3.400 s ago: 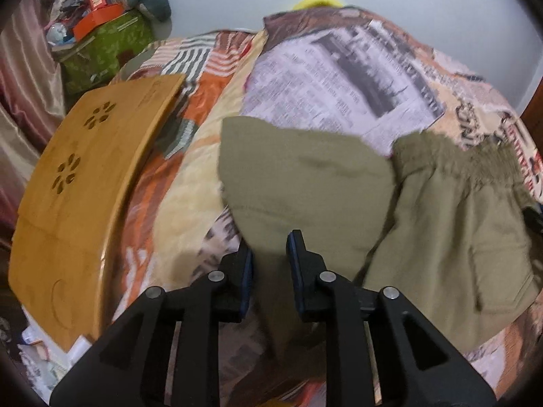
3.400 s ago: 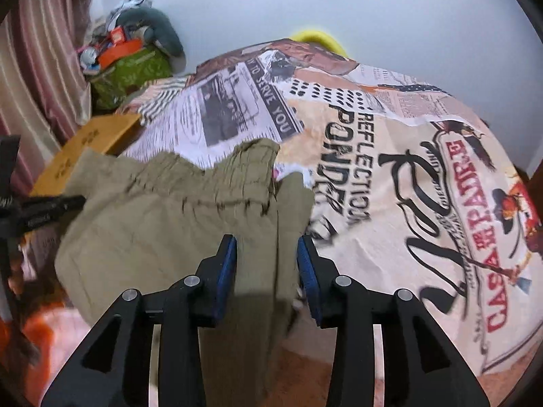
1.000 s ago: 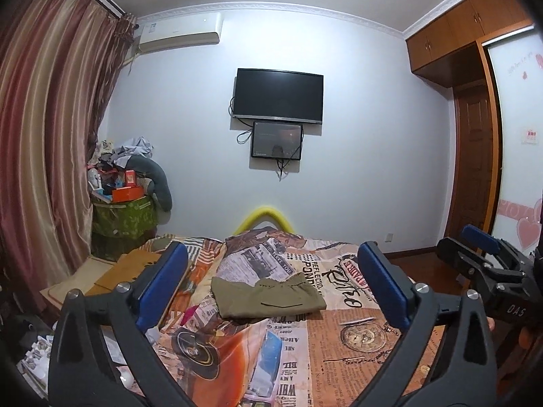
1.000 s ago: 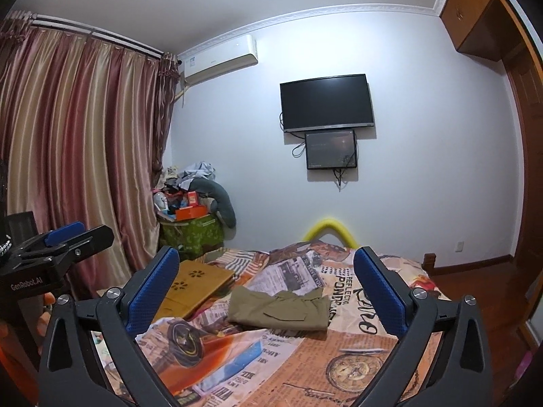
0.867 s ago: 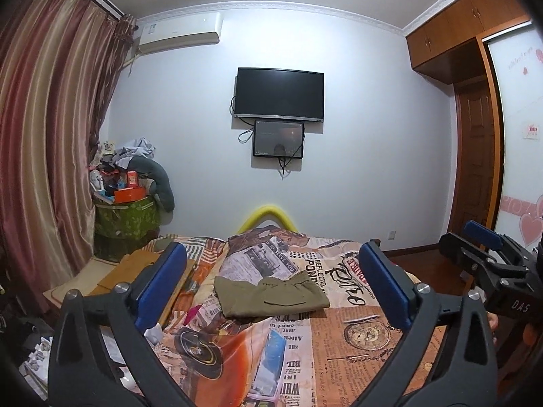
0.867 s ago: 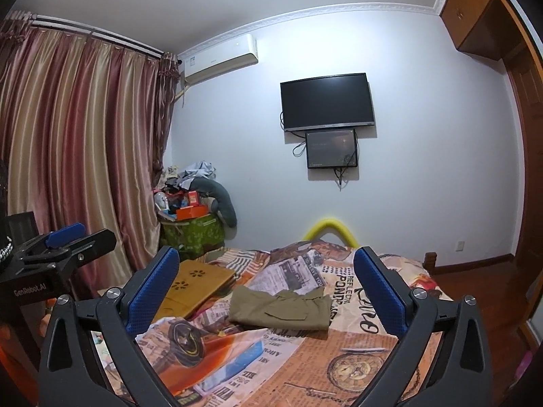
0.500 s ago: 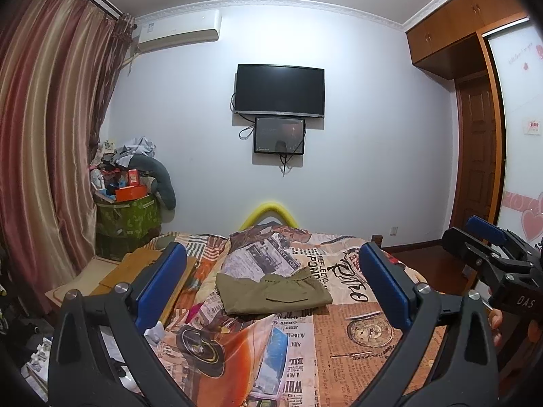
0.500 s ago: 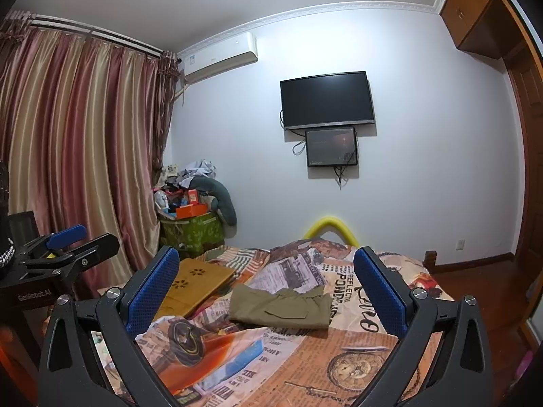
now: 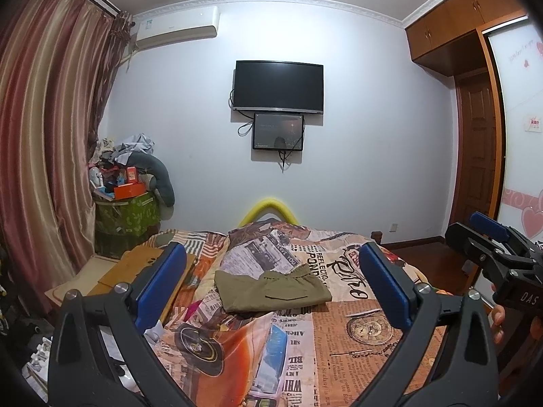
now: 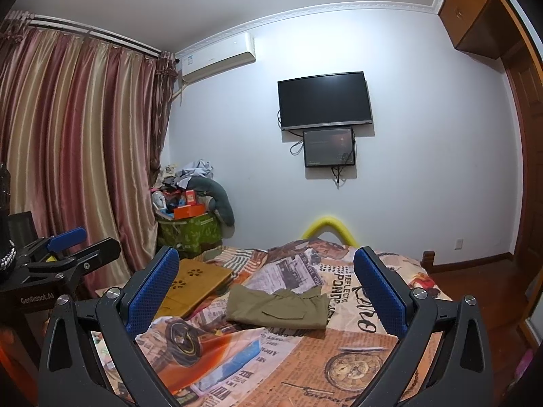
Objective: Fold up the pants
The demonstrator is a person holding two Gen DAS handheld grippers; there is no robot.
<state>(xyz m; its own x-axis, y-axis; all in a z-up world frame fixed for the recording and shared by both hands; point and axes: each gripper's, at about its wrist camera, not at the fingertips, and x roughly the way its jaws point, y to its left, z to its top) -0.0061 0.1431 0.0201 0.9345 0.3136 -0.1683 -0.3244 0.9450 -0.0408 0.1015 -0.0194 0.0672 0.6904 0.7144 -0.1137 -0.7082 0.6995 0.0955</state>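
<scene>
My left gripper [image 9: 273,288] is spread wide with nothing between its blue pads [image 9: 159,285], and my right gripper [image 10: 268,295] is spread just as wide and holds nothing. The pants [image 9: 271,290] lie folded into a flat olive bundle in the middle of both frames, on the printed bedspread [image 9: 356,332], apart from both grippers. The left view has the bundle sitting between the pads with its waistband toward the upper right. The right view [image 10: 280,307] shows a pocket flap on its top layer. The wooden board [image 10: 193,285] with flower cut-outs shows plainly at centre left of the right view; in the left view my own finger mostly hides it. Only the left view catches the wardrobe [image 9: 454,23] at upper right and my right gripper's side at the right edge. Only the right view shows my left gripper's side at the left edge. The television [image 10: 324,100] hangs on the far wall in both.
</scene>
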